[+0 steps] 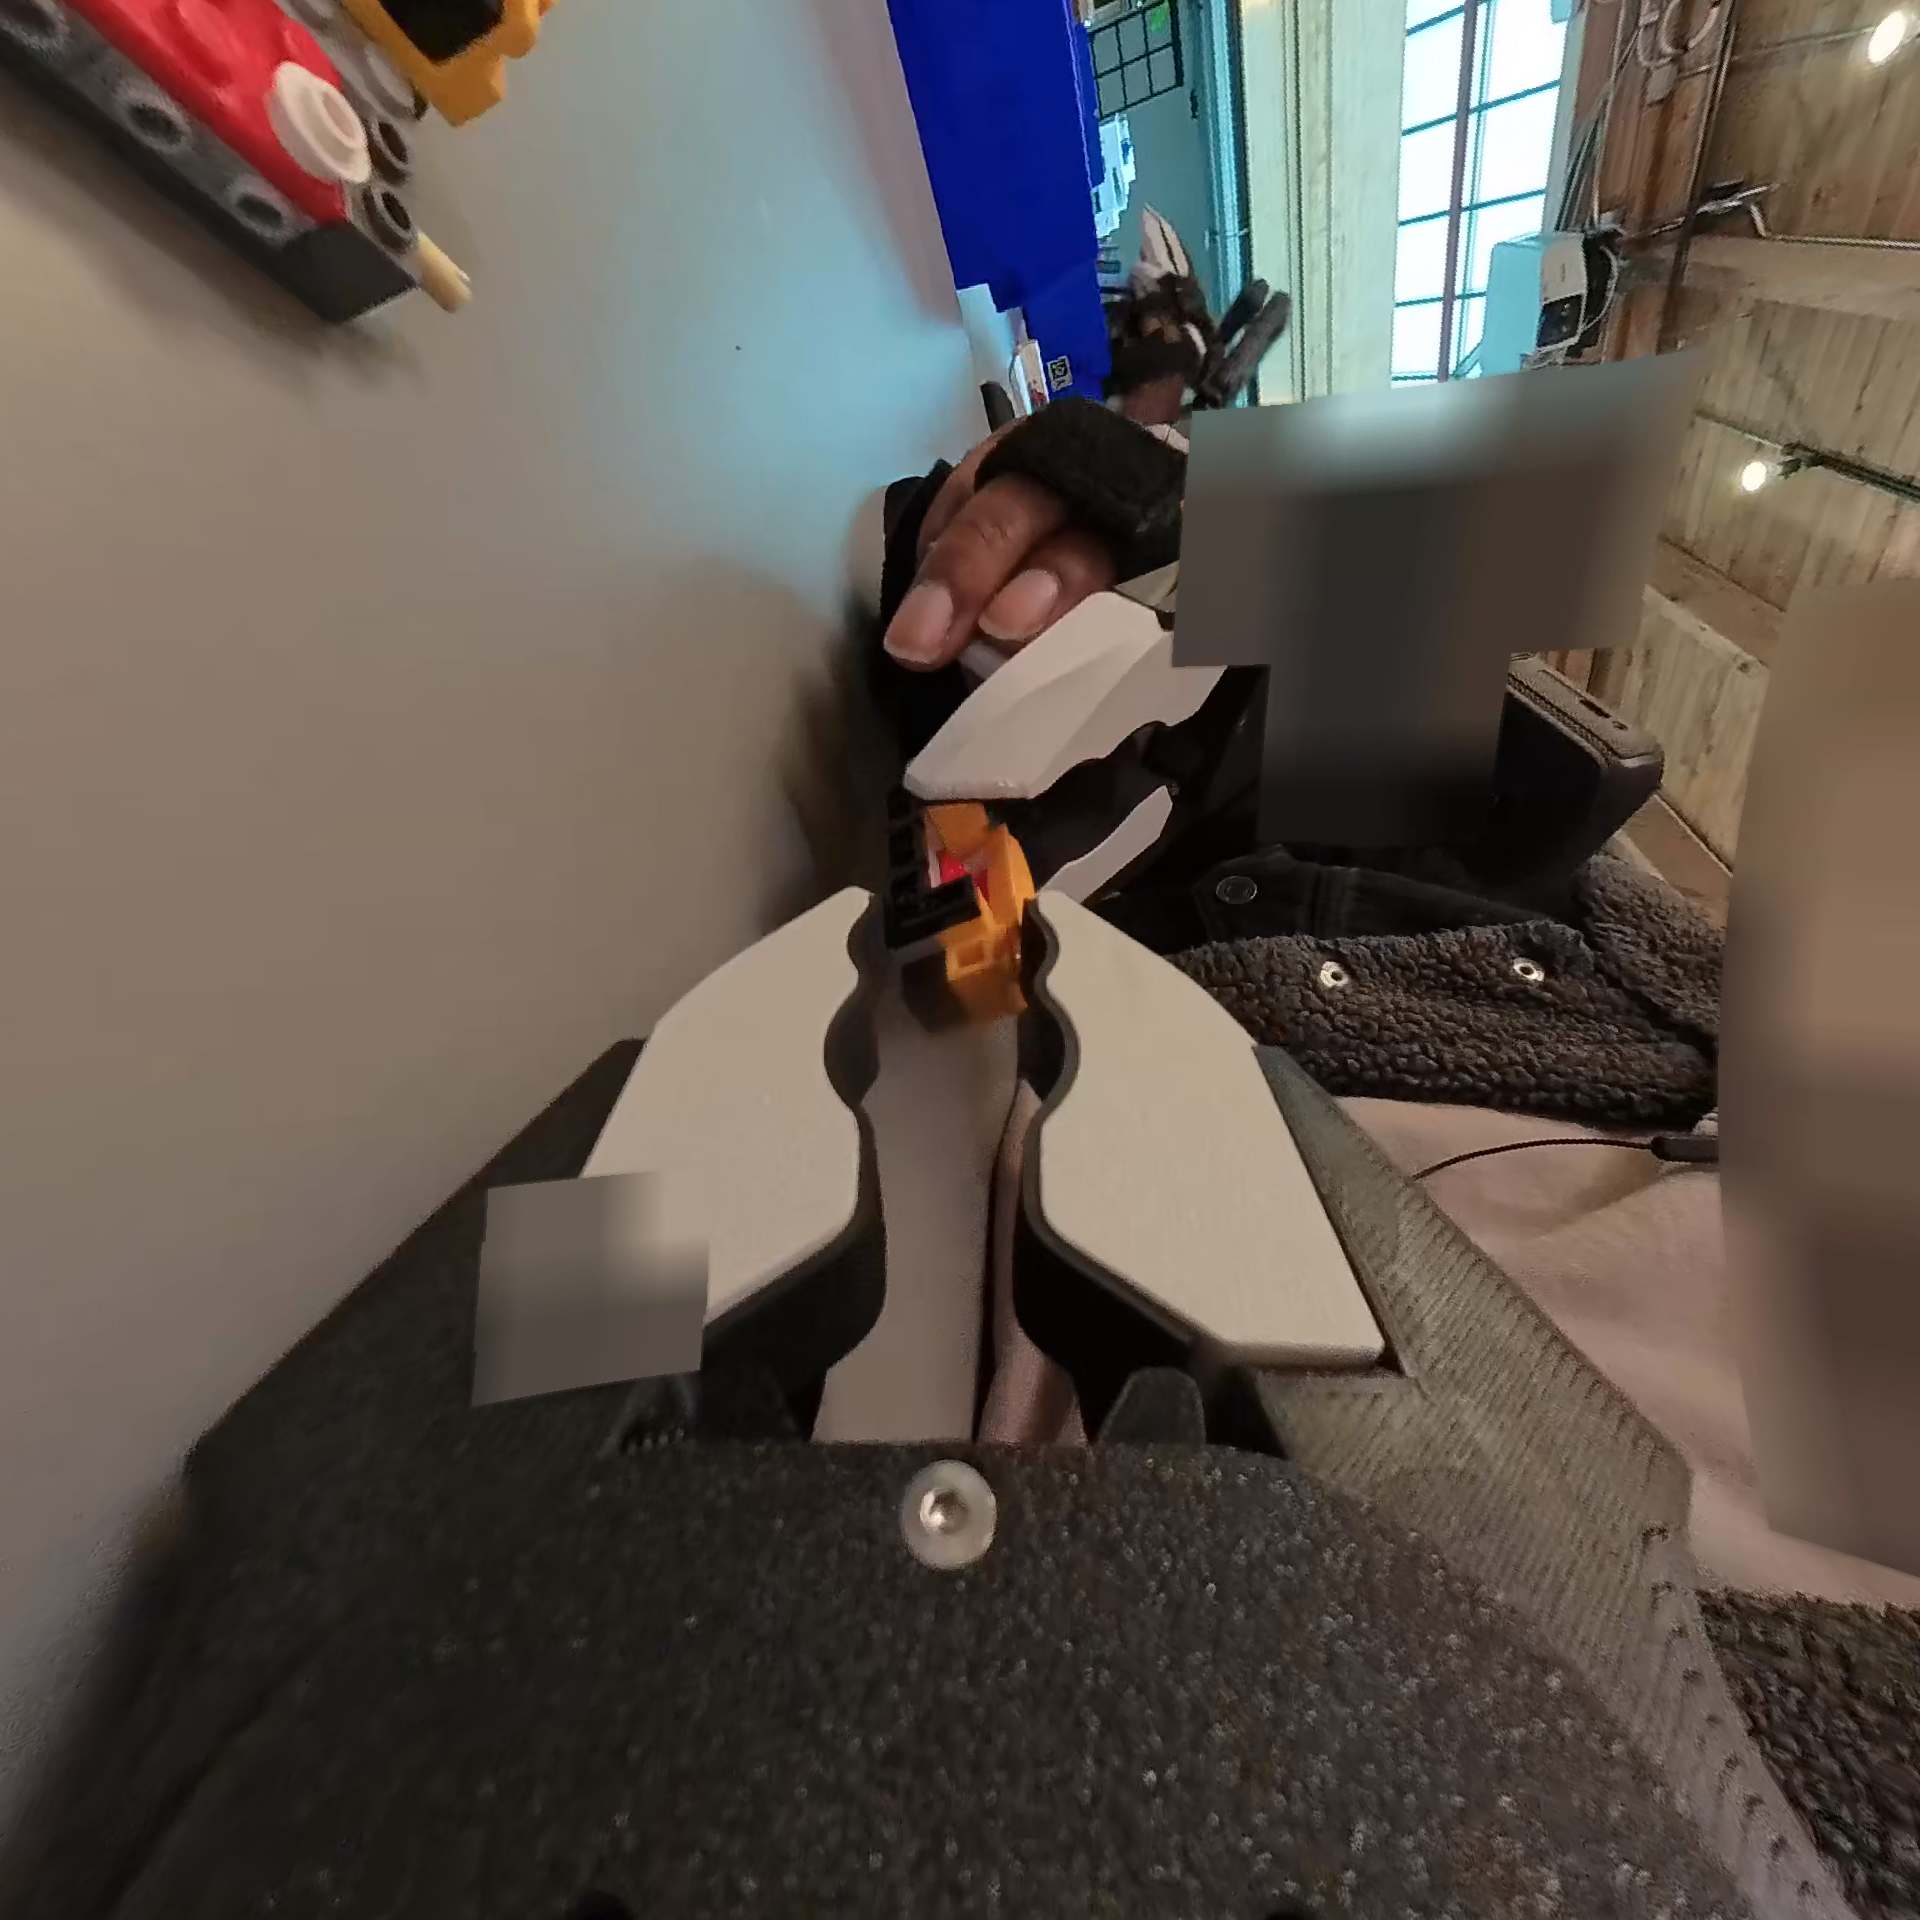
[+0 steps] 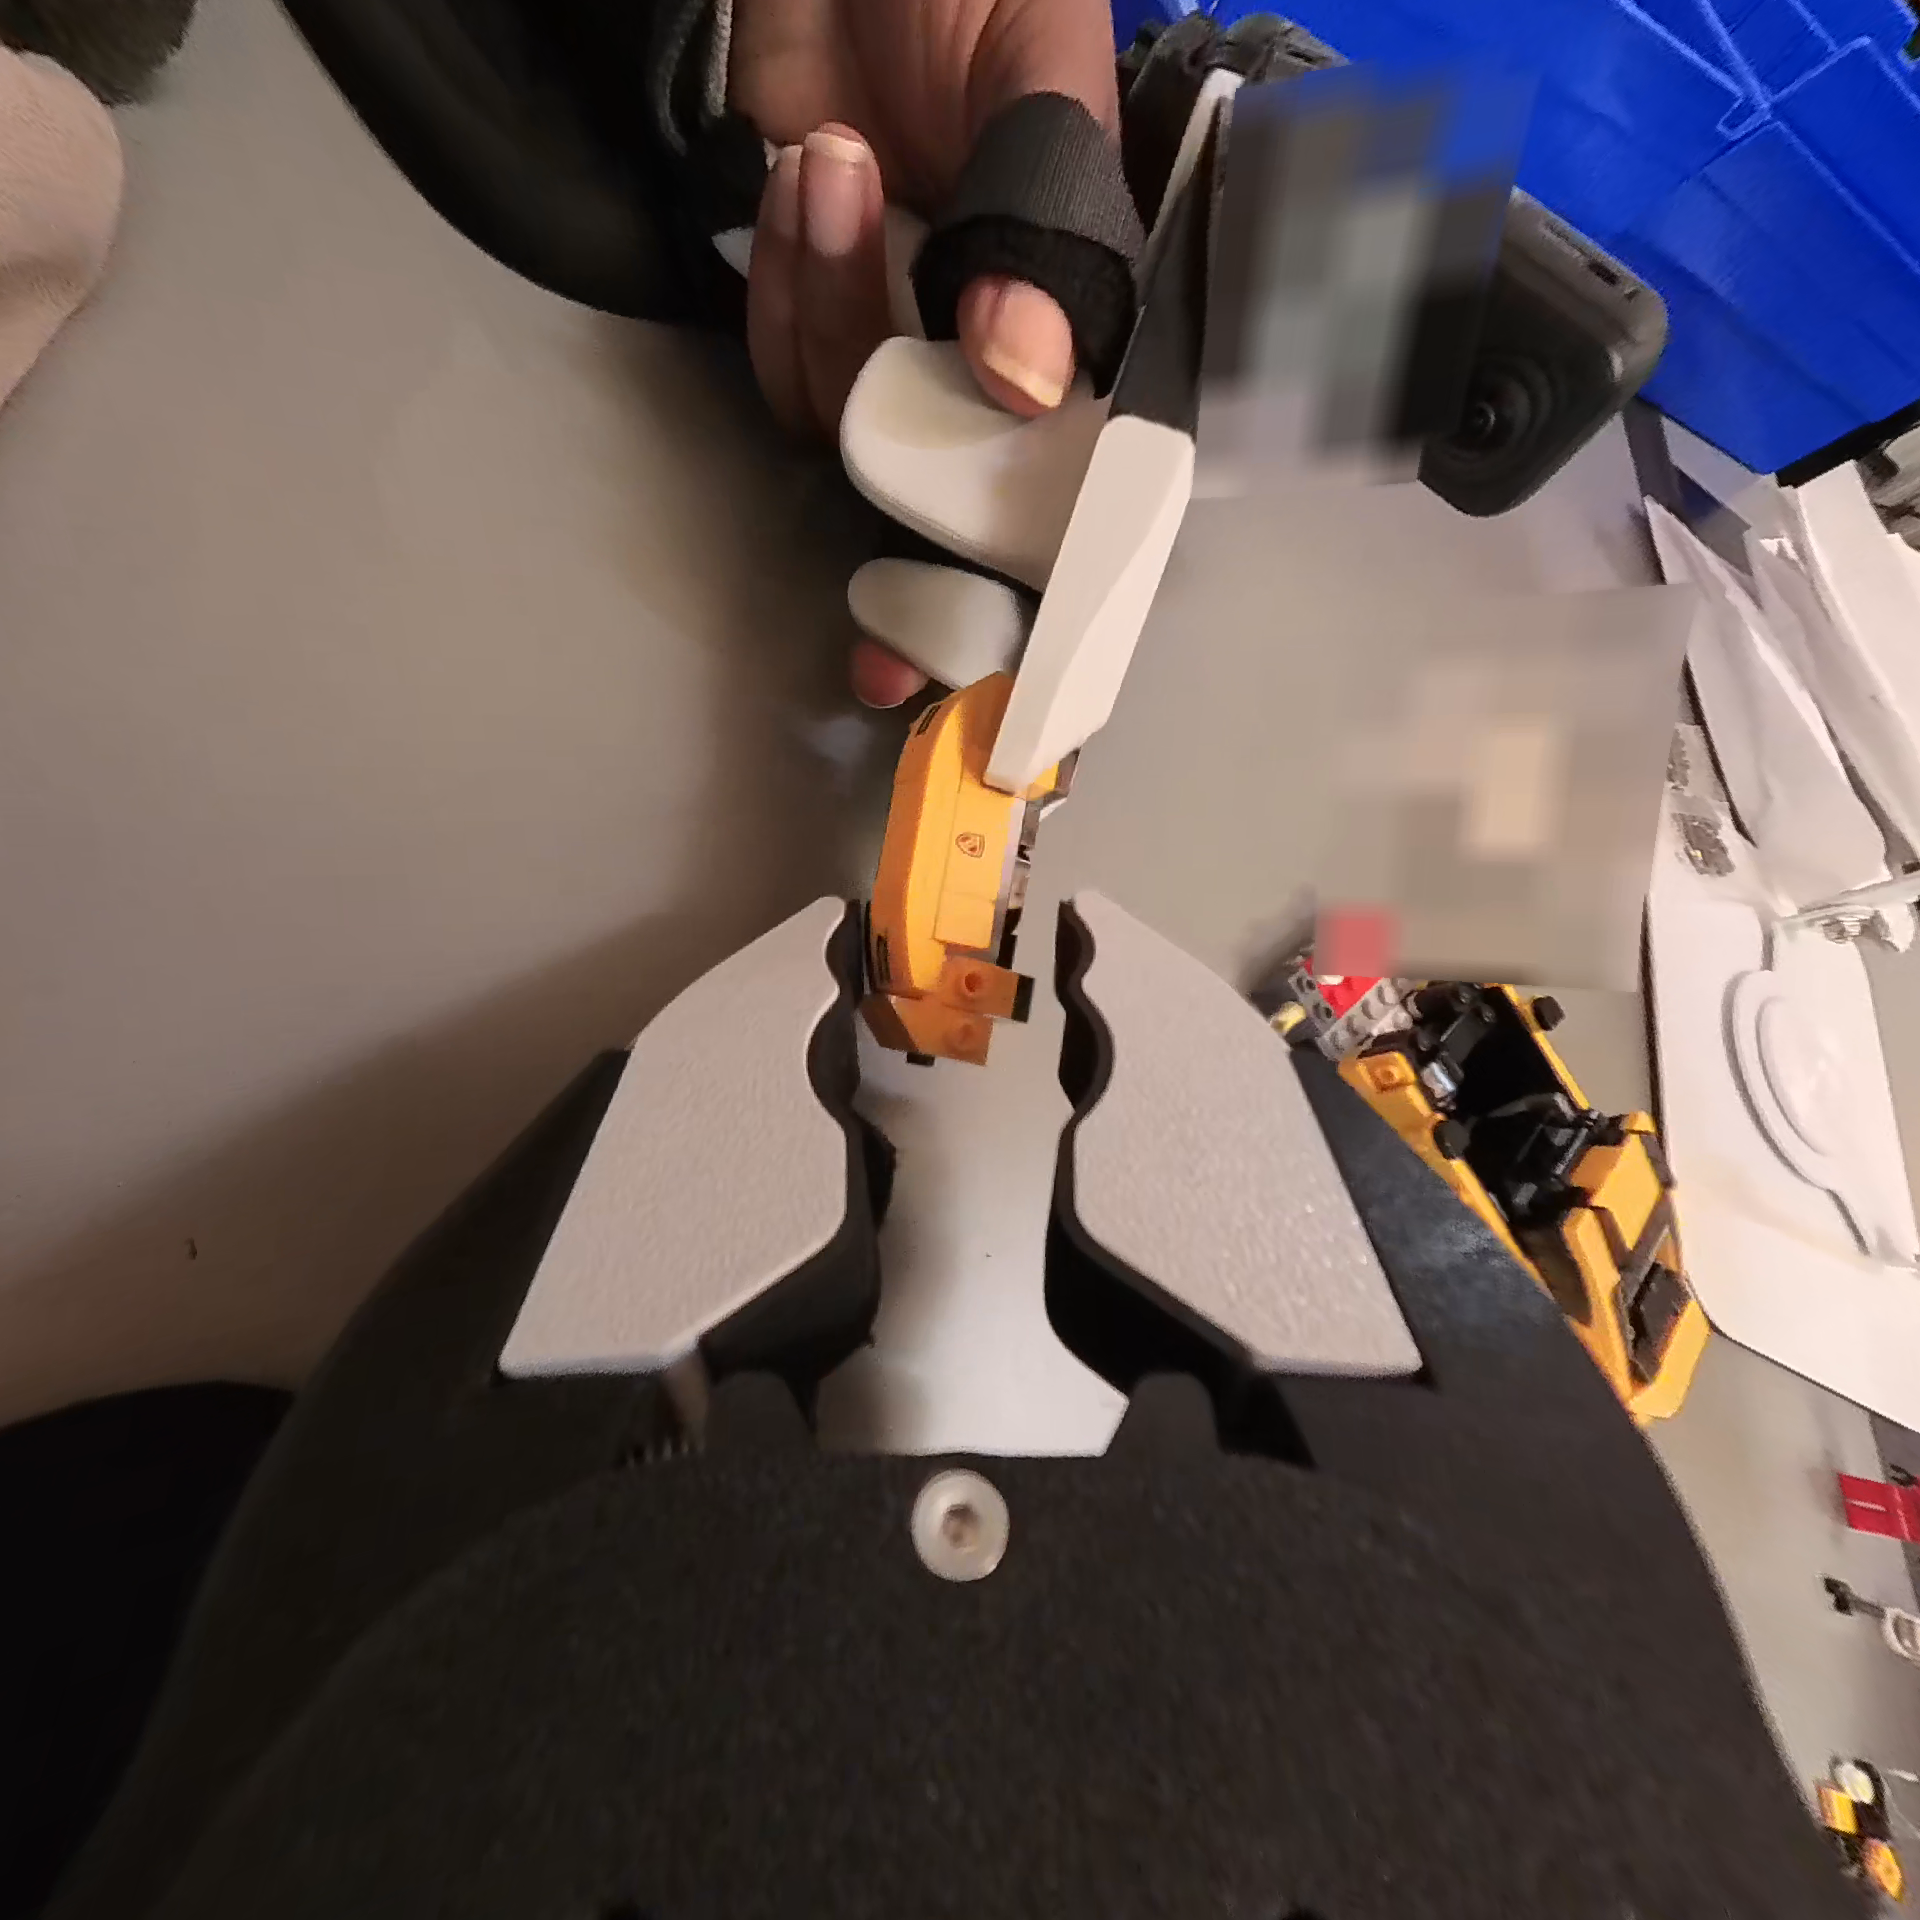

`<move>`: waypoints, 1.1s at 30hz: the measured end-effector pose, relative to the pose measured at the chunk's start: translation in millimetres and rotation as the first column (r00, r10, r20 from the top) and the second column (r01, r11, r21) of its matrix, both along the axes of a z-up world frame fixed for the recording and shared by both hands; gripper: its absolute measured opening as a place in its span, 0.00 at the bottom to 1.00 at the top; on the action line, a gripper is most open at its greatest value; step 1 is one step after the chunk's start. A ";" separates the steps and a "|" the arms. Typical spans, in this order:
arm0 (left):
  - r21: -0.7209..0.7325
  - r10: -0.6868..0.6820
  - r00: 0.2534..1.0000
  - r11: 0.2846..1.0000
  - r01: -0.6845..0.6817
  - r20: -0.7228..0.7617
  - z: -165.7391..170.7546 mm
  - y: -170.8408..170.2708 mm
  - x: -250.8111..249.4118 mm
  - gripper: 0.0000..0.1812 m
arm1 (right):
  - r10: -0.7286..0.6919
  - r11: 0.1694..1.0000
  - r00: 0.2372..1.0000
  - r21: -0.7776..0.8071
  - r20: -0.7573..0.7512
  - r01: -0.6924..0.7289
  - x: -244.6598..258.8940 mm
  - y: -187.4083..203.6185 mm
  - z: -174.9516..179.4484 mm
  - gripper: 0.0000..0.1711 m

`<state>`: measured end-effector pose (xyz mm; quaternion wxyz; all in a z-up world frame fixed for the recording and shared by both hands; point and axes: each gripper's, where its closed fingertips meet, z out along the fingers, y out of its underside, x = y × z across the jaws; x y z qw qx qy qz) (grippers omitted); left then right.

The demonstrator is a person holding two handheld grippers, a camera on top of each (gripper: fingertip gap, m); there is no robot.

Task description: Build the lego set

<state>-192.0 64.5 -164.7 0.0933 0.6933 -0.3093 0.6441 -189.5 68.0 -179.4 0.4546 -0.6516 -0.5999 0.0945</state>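
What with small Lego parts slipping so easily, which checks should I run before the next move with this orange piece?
1. Left hand-held gripper gripping the orange sub-assembly: ok, both fingertips touch it.
2. Right hand-held gripper closed on it: cannot tell, a gap shows beside one fingertip.
3. Person's hand clear of the pinch point: ok, it sits back on the left gripper's handle.
4. Yellow car body within reach: ok, it lies on the table beside the right gripper.
5. Car's mating spot unobstructed: cannot tell, partly hidden.
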 end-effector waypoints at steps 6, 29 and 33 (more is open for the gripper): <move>0.095 -0.017 0.999 0.995 0.020 -0.028 -5.8 -2.0 -0.2 0.13 | 0.018 0.999 0.998 -0.041 0.055 -0.015 0.3 -6.5 -10.3 0.20; 0.518 -0.089 0.994 0.849 0.107 -0.059 -15.9 0.9 -11.7 0.14 | -0.098 0.922 0.992 -0.368 0.078 0.120 2.6 -9.6 -15.0 0.23; 0.619 -0.097 0.993 0.776 0.122 -0.075 -16.5 6.1 -17.2 0.18 | -0.091 0.919 0.991 -0.375 0.098 0.121 0.0 -8.6 -17.7 0.22</move>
